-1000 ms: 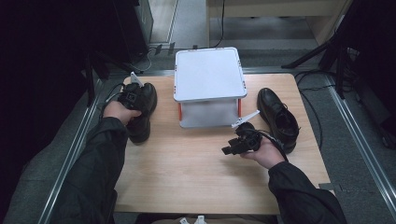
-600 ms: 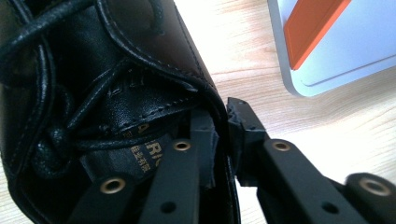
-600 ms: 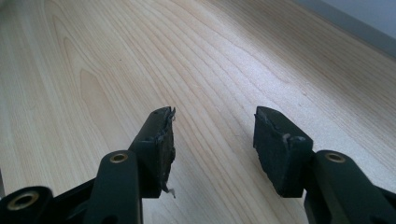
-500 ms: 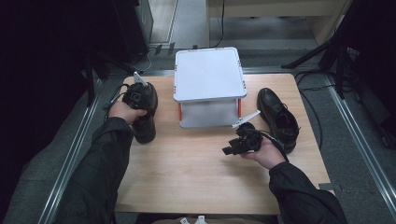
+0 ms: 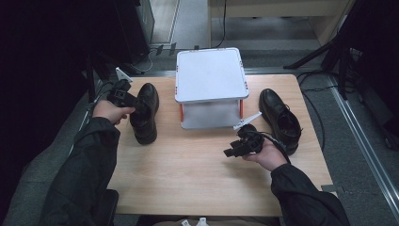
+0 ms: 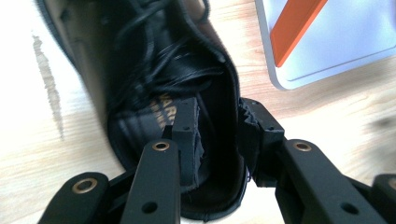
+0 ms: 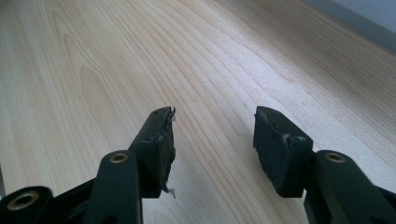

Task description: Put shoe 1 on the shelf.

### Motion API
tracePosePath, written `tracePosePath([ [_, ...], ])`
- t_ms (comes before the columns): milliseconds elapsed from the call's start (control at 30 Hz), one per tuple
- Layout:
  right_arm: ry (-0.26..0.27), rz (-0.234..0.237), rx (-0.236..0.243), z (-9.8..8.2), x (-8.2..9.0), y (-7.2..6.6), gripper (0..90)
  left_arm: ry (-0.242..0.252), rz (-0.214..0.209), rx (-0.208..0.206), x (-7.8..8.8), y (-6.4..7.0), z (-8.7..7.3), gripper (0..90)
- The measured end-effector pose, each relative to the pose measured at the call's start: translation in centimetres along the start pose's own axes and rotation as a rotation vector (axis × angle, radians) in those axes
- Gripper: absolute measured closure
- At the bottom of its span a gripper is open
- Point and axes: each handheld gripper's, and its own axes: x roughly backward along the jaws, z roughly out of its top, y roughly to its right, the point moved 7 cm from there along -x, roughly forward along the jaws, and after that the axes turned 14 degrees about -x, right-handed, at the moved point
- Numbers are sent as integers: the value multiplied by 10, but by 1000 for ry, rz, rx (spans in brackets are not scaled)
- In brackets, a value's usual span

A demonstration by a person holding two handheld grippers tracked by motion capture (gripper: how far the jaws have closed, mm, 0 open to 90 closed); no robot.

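R gripper (image 5: 230,151): near edge, jaws apart over bare table (image 5: 188,179), nothing btwn them
L gripper (image 6: 218,133): jaws just been opening, one pad inside left shoe (image 5: 145,110), other outside heel wall, not pinching
Box (image 5: 211,75): farther back, center

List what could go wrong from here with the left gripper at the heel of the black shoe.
1. The left gripper has just been opening, with the heel wall of the black leather lace-up shoe between its jaws, one inside and one outside. Lifting now may drag or tip the shoe.
2. Loose laces lie close ahead of the inner jaw and might snag.
3. The shoe sits near the white lidded plastic box; a sideways tug could knock it against that.
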Motion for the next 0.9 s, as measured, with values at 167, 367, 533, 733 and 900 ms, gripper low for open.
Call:
tracePosePath([
  [167,-2,-2,-1,0,0,1,486,14,-6,15,15,-10,-8,681],
  [367,-5,-3,-1,-1,-1,0,486,9,-12,40,25,-23,-19,670],
  [533,-11,-3,-1,-1,-1,0,486,0,-11,63,21,-31,-23,660],
  [733,-13,-3,-3,-1,-1,0,486,2,-55,92,0,-34,-22,681],
  [900,-16,-1,-1,-2,-2,0,486,9,-39,109,4,-40,-25,678],
])
